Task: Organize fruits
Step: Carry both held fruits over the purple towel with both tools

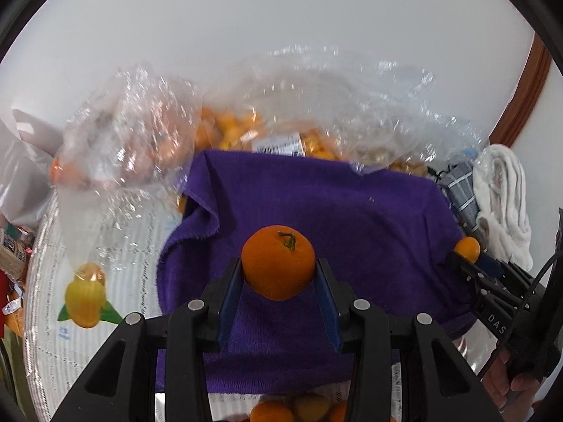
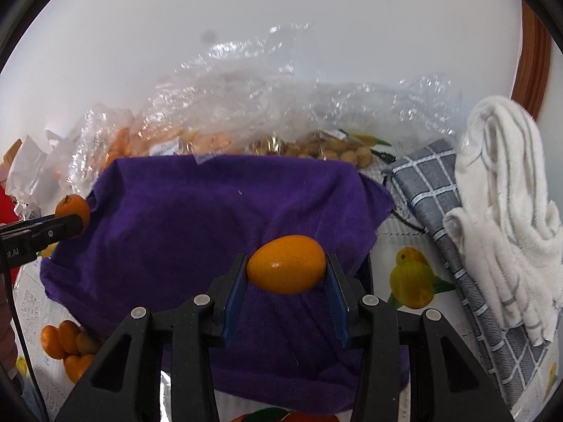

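- Mandarin (image 1: 278, 262), round with a green stem on top, sits clamped between the jaws of the left gripper (image 1: 279, 277), angled downward above the purple towel (image 1: 316, 211).
- The right gripper (image 2: 286, 274) tilts down over the same towel, its jaws clenched on an oval kumquat (image 2: 286, 263).
- Each gripper shows at the edge of the other's view, side by side, well apart.
- Clear plastic bags (image 2: 228, 98) of orange fruit lie behind the towel on the desk (image 2: 390, 246).
- A white towel (image 2: 506, 193) and a grey checked cloth (image 2: 436, 193) lie to the right.
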Action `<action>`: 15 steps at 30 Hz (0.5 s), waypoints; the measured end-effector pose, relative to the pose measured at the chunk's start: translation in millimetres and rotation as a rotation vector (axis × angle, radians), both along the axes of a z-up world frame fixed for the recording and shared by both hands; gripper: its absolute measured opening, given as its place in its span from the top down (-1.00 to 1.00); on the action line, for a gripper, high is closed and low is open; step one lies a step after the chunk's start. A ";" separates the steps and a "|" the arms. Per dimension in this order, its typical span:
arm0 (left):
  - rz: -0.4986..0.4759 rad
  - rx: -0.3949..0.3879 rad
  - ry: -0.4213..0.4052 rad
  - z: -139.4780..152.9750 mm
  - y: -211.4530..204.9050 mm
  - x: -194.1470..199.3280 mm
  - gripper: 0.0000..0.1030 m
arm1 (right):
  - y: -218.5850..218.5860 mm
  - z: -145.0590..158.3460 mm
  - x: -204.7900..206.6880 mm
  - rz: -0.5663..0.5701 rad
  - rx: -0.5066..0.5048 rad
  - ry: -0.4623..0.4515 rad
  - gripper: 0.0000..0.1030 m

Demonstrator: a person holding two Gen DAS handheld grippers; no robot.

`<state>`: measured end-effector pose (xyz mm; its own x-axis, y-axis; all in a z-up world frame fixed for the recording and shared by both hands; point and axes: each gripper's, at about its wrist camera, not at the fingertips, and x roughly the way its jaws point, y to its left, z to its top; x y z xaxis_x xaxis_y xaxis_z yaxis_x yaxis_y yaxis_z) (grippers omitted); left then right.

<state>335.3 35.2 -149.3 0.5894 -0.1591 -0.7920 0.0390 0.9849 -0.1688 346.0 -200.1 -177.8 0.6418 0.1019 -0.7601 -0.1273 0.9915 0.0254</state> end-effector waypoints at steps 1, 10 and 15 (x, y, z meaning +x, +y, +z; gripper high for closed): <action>-0.001 -0.001 0.003 -1.8 -0.2 0.5 0.24 | -0.1 -1.8 1.3 -0.002 -0.001 0.002 0.18; -0.006 0.009 0.046 -20.5 -7.4 7.7 0.24 | -0.3 -17.6 12.7 0.002 0.005 0.023 0.18; -0.008 0.014 0.054 -24.4 -9.2 10.5 0.24 | 0.8 -22.0 12.9 0.009 0.002 0.033 0.17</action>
